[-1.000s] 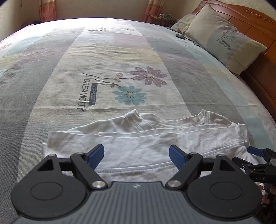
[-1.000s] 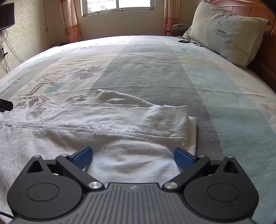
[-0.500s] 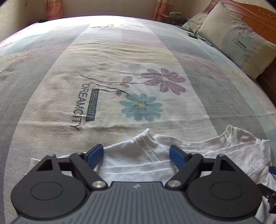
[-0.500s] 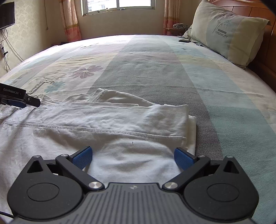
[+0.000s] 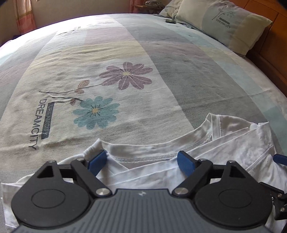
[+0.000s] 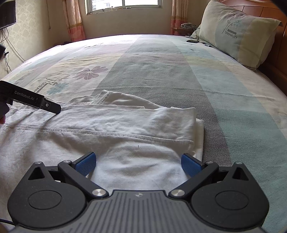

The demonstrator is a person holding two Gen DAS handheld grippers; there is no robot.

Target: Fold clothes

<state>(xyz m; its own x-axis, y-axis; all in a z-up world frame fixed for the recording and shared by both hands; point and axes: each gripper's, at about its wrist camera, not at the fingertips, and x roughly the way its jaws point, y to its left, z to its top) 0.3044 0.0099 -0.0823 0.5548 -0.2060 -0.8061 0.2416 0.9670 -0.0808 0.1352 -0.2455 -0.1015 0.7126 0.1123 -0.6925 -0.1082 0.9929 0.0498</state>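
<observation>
A white T-shirt [image 5: 233,143] lies partly folded on the bed, its sides turned in and its collar [image 5: 143,152] toward the flower print. My left gripper [image 5: 141,159] hovers over the collar with its jaws opening; the collar edge runs between the blue pads [image 5: 97,161], which do not press on it. My right gripper [image 6: 138,161] stands open low over the shirt's [image 6: 125,125] folded right part, nothing gripped. In the right wrist view the left gripper [image 6: 35,100] reaches in from the left edge over the collar area.
The striped bedsheet [image 5: 161,62] with two printed flowers [image 5: 125,77] spreads beyond the shirt. A pillow [image 6: 236,35] leans on the wooden headboard [image 5: 276,44] at the right. A window [image 6: 123,5] with curtains is on the far wall.
My left gripper has moved forward from the shirt's near hem to its collar and rolled a little. In the right wrist view it has come further in from the left. The right gripper has stayed still.
</observation>
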